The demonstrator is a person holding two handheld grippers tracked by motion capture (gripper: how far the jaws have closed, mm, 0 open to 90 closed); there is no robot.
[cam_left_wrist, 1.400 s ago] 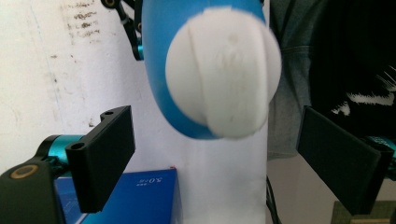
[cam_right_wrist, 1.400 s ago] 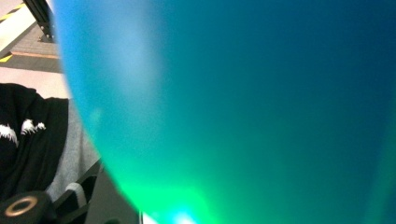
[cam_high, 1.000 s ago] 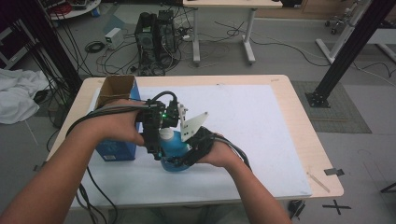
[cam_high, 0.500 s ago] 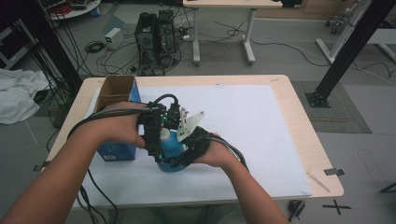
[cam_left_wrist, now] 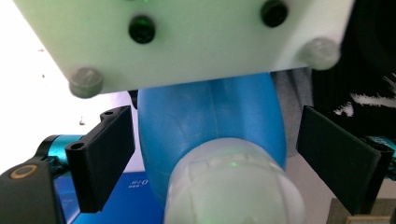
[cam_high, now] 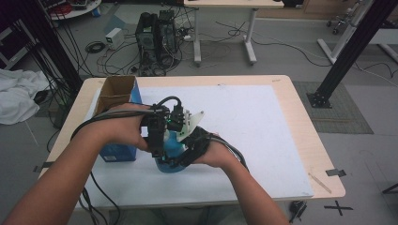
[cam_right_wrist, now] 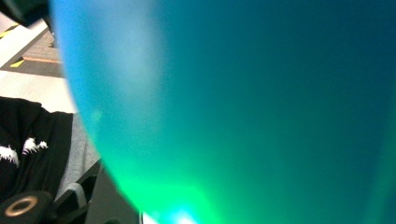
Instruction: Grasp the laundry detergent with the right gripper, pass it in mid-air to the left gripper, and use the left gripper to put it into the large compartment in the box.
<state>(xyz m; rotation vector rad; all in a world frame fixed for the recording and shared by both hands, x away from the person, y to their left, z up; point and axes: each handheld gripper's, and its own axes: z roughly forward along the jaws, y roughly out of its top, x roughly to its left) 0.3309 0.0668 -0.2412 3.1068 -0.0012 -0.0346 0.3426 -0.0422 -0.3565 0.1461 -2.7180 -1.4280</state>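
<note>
On the white mat (cam_high: 263, 136), just right of the blue cardboard box (cam_high: 117, 117), stands a blue bottle (cam_left_wrist: 210, 121) with a pale cap (cam_left_wrist: 233, 186). Its body is clamped by the right gripper (cam_high: 187, 154). Above the cap, the left gripper (cam_high: 159, 136) has its jaws spread wide on either side, not touching

Grey floor (cam_high: 281, 51) — cables, white desk (cam_high: 225, 4) behind.

Smooth, glossy blue plastic bottle (cam_left_wrist: 210, 126) with ribbed whitish cap (cam_left_wrist: 233, 186); matt white paper sheet (cam_high: 253, 122), brown cardboard box (cam_high: 115, 91).
</note>
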